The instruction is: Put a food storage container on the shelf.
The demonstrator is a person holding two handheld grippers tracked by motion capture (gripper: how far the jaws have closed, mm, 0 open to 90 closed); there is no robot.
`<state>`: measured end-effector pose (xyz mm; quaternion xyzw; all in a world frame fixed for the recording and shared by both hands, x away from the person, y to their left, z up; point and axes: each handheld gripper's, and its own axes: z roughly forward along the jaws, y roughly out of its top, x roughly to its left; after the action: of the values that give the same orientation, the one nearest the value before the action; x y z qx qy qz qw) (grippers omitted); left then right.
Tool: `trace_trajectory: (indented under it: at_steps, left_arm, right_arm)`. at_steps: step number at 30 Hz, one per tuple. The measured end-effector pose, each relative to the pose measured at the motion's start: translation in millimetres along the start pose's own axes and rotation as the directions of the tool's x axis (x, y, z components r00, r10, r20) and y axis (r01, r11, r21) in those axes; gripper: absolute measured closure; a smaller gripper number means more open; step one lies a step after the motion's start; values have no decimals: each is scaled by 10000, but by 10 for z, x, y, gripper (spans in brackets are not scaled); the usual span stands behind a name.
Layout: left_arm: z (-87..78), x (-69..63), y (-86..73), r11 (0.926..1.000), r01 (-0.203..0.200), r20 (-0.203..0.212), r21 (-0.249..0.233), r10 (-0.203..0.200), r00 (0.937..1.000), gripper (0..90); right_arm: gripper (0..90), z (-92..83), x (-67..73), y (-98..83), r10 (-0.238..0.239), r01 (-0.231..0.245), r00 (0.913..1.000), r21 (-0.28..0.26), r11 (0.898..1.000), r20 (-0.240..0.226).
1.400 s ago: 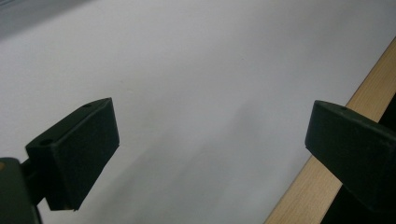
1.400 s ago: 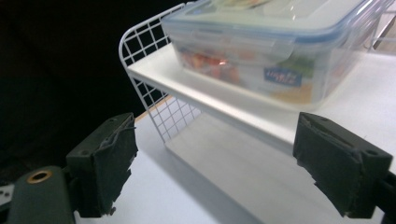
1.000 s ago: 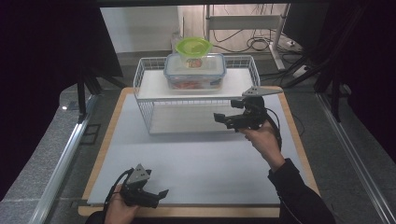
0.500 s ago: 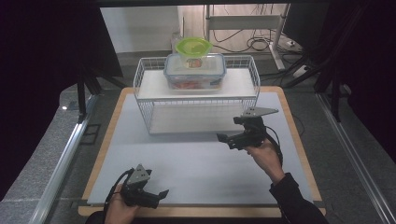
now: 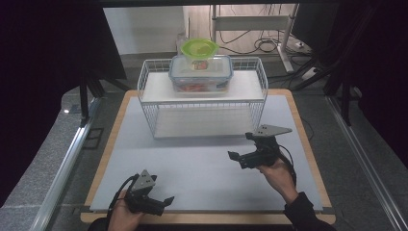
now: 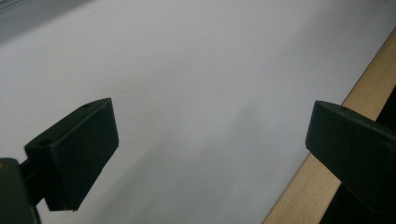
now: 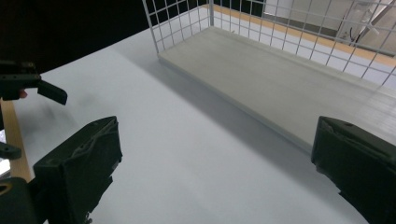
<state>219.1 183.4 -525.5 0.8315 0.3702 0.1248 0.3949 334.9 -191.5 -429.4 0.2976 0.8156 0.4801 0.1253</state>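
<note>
1. R gripper [image 5: 239,155] sits over the grey mat [image 5: 202,168], right of centre, in front of the wire rack [image 5: 202,103]; jaws spread wide, nothing between them; they've just been opening, w/ nothing in the gap.
2. R gripper view: both black jaws frame bare mat, w/ the rack's lower shelf [image 7: 289,88] beyond; the other gripper shows far off at the left edge.
3. L gripper [image 5: 163,200] rests low at the near-left of the mat, by the wooden board edge [image 5: 207,217]; jaws apart, holding nothing; L gripper view has mat between them, wood strip at right.
4. Clear lidded container [image 5: 200,73] stands on the rack's top shelf, red contents inside; green-lidded tub [image 5: 199,48] just behind it, whether touching I can't tell; both well apart from either gripper.
</note>
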Motion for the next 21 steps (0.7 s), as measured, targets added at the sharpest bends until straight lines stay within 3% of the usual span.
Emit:
trace_trajectory:
  at_steps: [3, 12, 21]
  left_arm:
    - [2, -1, 0, 10000, -12, -8, 3, 12, 10000, 25]
    - [9, -1, -2, 10000, -32, -3, 23, 32, 10000, 25]
    - [15, 0, -3, 10000, -47, 23, 28, 47, 10000, 25]
  right_arm:
    - [7, -13, 34, -72, -4, 5, 10000, 210, 9998, -25]
    - [0, -70, 82, -303, -182, 155, 9978, 441, 9989, 634]
    - [0, -104, 88, -516, -213, 150, 9958, 708, 9974, 887]
